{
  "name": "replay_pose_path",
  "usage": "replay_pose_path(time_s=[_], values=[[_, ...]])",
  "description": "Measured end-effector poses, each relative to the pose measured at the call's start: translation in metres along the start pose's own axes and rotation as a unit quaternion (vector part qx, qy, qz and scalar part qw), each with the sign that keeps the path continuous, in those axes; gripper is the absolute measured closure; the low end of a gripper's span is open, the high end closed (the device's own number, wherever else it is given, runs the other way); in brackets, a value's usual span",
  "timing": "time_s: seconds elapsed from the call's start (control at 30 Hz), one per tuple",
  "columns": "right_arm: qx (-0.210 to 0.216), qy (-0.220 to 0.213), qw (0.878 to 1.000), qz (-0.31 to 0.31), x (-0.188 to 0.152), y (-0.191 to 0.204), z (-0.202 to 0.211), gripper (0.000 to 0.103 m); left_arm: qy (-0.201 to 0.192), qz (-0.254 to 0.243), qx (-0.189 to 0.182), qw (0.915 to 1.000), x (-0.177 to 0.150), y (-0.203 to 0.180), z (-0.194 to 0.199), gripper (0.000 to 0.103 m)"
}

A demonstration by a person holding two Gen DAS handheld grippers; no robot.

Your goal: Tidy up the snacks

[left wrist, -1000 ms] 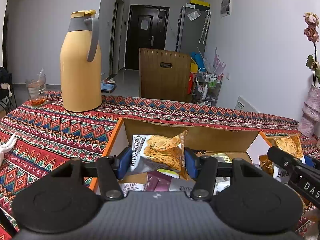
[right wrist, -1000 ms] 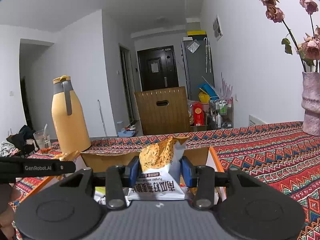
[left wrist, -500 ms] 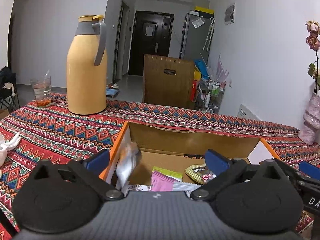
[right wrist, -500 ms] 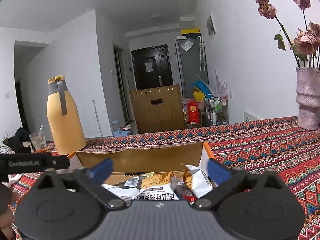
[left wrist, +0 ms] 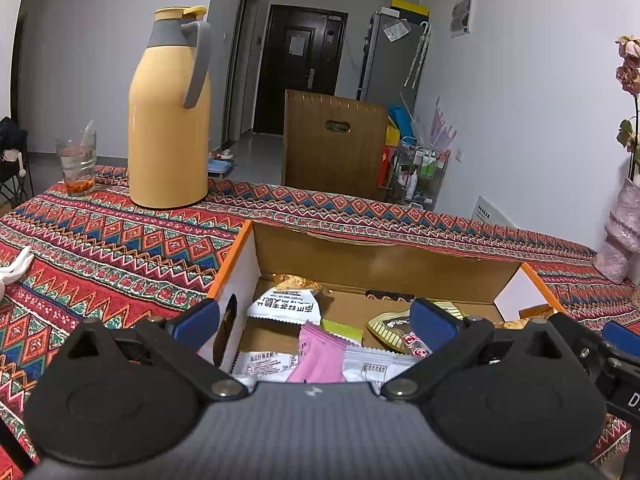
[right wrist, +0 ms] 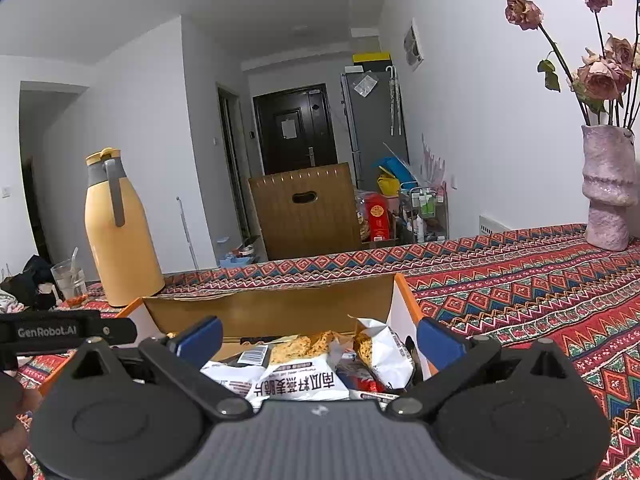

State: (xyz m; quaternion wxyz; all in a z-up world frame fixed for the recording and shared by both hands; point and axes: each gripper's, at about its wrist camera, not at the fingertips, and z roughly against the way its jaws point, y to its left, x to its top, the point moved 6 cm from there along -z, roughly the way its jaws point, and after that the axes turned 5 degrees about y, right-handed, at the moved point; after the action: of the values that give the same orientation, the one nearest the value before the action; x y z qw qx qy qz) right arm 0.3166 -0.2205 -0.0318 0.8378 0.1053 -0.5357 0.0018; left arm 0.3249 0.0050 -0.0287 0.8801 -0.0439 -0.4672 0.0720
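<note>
An open cardboard box [left wrist: 372, 264] with orange edges sits on the patterned tablecloth and holds several snack packets. Among them are a white crisp packet [left wrist: 286, 306] and a pink sachet [left wrist: 320, 356]. My left gripper [left wrist: 316, 322] hangs over the box's left part, jaws wide open, with nothing between its blue pads [left wrist: 196, 320]. In the right wrist view the box [right wrist: 272, 312] shows a white crisp packet [right wrist: 300, 380] and a torn-looking one [right wrist: 384, 352] lying loose. My right gripper [right wrist: 320, 336] stands open above them, touching neither.
A yellow thermos jug [left wrist: 168, 120] and a glass [left wrist: 78, 164] stand at the table's far left. A pink vase of dried roses [right wrist: 608, 192] stands at the far right. A wooden chair [left wrist: 334, 144] is behind the table. A hand [right wrist: 12, 440] shows at lower left.
Both grippers opened wide and let go of the crisp packets they held. The packets dropped into the box and now lie among the other snacks.
</note>
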Motion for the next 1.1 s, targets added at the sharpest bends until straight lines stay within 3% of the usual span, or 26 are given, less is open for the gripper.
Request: replay_pose_path(time_s=[0.37,0.53,0.8,1.1], values=[[0.001,-0.009,1.0,0.009,0.002,0.005,0.004,0.0,-0.007,0.0,-0.002,1.0,0.002,-0.002,0.005,0.0],[0.0,-0.012,1.0,0.012,0.012,0.003,0.008,0.0,-0.027,0.001,-0.001,0.9996,0.012,-0.007,0.022,0.0],[-0.002,-0.036,0.999,0.003,0.032,-0.002,0.046,0.0,-0.042,-0.016,0.008,0.999,0.022,-0.006,0.06,0.0],[0.0,-0.031,0.999,0.023,0.025,-0.005,0.098,0.0,-0.038,-0.033,0.012,0.9987,0.002,0.008,0.107,0.0]])
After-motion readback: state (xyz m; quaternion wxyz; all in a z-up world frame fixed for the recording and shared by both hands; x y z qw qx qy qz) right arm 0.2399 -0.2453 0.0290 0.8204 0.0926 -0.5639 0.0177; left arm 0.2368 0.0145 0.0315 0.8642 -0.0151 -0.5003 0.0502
